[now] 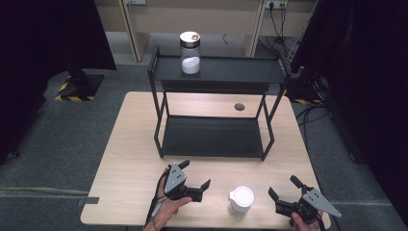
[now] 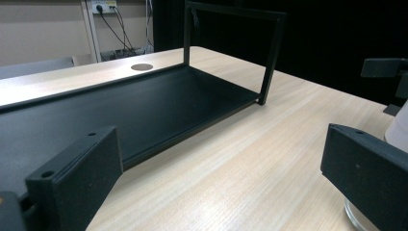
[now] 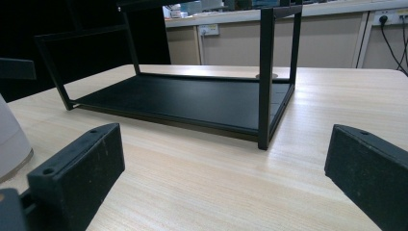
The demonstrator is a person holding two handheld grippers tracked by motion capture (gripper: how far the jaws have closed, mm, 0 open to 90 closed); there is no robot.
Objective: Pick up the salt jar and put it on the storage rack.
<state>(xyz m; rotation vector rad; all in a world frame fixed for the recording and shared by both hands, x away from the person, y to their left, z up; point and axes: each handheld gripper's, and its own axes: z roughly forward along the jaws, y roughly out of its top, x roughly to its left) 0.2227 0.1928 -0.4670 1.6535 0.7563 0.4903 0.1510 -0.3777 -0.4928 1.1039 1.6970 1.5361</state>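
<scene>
White jar [image 1: 241, 198] was seen in the high view on the table's [image 1: 130, 159] near edge, between the left gripper [image 1: 196, 175] and right gripper [image 1: 283, 188], both spread and empty | left gripper view: jar [image 2: 397, 130] just beside the right-hand jaw; glassy base, judged rigid, slippery, breakable | right gripper view: jar [image 3: 12, 139] at far left; a grasp across the body was judged best.
</scene>
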